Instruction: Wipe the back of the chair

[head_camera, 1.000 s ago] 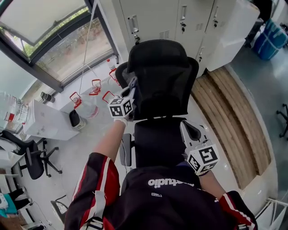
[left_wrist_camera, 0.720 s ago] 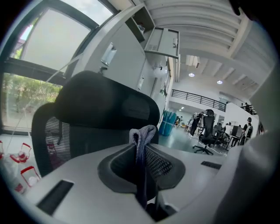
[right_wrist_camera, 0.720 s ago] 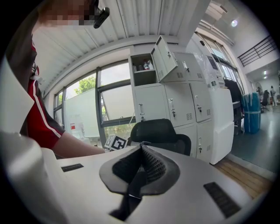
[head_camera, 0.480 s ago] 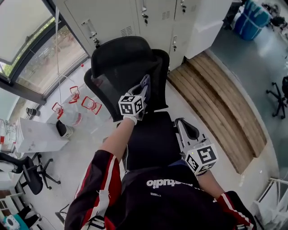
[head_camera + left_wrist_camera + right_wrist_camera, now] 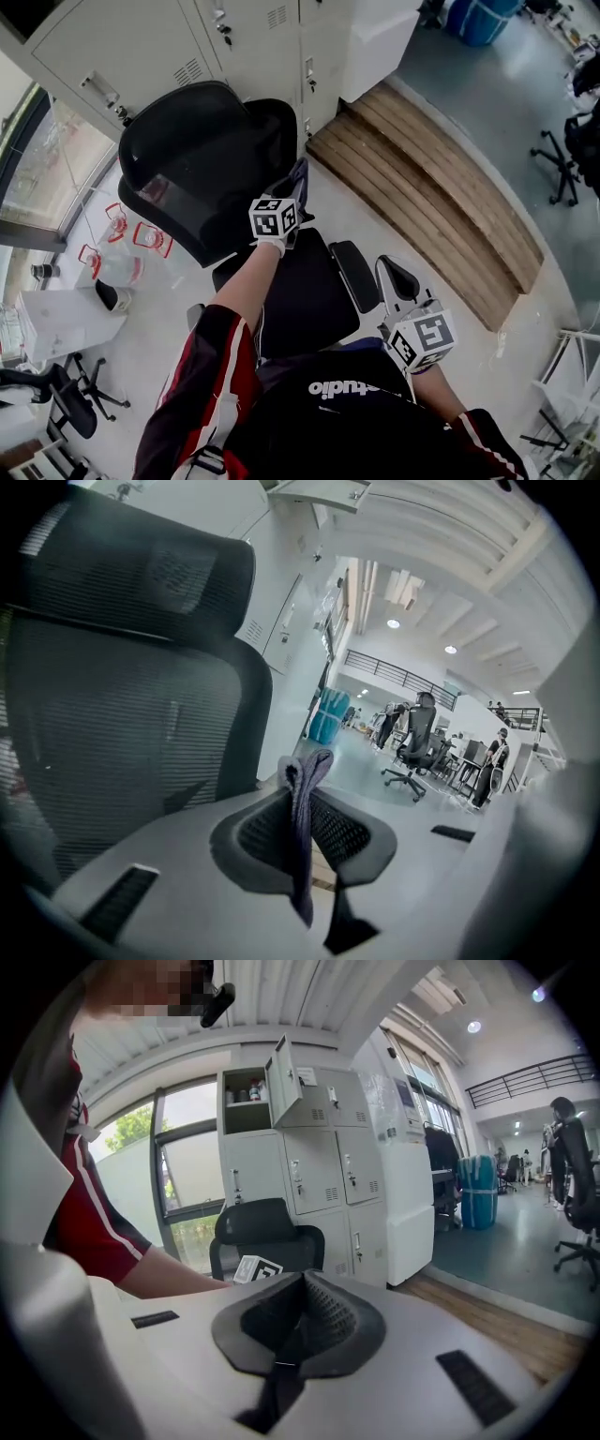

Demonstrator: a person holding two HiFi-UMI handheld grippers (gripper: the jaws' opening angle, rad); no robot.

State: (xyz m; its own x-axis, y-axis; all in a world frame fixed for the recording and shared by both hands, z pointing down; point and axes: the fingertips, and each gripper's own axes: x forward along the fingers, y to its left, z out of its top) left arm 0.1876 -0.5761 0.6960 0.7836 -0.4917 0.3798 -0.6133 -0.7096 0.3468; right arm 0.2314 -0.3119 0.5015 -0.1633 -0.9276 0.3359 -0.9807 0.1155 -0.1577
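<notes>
Far left of the head view has bottles (image 5: pixel 120 264) with red handles on the floor (image 5: pixel 159 319), so not much room that side. The chair (image 5: pixel 281 281) sits up the middle-left, its mesh back (image 5: pixel 192 164) hard up near the lockers (image 5: pixel 141 52).

The left claw (image 5: pixel 298 180) is at the back's right edge, clenched on a purple-grey cloth (image 5: pixel 301 172). I can't tell if the cloth actually touches the mesh. In the left gripper view the cloth (image 5: pixel 302 827) hangs pinched in the claw (image 5: pixel 305 772), the back (image 5: pixel 122 696) fills the left half, and an open hall with other office chairs (image 5: pixel 417 747) shows at right, which the head view doesn't catch.

The right claw (image 5: pixel 397 277) is low right past the seat (image 5: pixel 300 300), clamped shut with nothing in it (image 5: pixel 300 1283). Its view shows one locker door (image 5: pixel 284 1082) swung open.

Right of the chair there's a wood platform (image 5: pixel 441 187), then clear floor. The jacket (image 5: pixel 356 422) print ends in "udio"; the rest is unreadable.
</notes>
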